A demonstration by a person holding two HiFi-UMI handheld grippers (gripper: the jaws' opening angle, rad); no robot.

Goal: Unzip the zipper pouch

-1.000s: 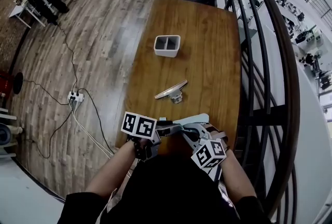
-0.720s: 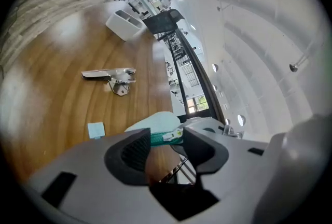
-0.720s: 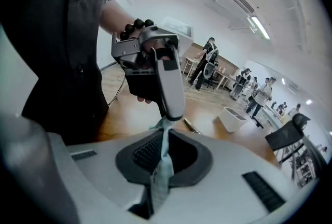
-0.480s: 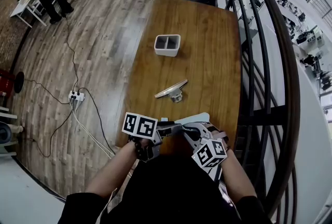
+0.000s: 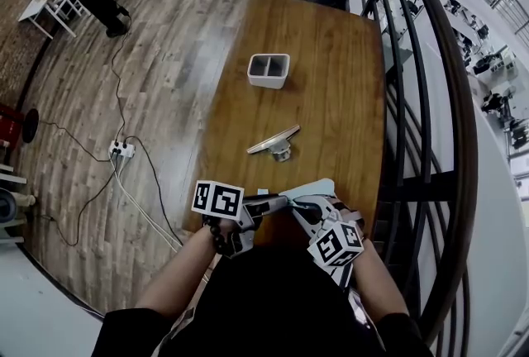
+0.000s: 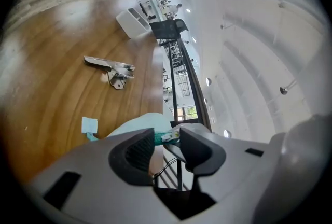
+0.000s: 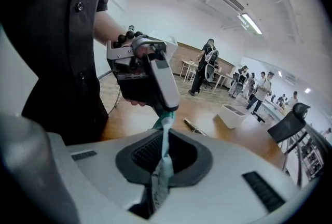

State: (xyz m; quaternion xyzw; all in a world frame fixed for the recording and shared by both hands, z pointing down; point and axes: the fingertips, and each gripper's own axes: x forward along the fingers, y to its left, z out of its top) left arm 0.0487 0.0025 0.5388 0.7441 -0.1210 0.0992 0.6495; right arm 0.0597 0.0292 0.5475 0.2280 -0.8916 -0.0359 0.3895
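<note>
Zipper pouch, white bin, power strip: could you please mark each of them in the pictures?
zipper pouch [image 5: 312, 187]: head view, on its pale far edge.
white bin [image 5: 267, 83]: head view, on its near outer wall.
power strip [image 5: 121, 151]: head view, on the middle of its white body.

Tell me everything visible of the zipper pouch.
The zipper pouch is pale mint, soft and cloth-like, with a darker teal zipper strip and a light pull. It is at the near edge of the wooden table. The right tool is shut on one edge; the zipper end lies between the jaws of the left tool, which have just been closing, a gap showing.
</note>
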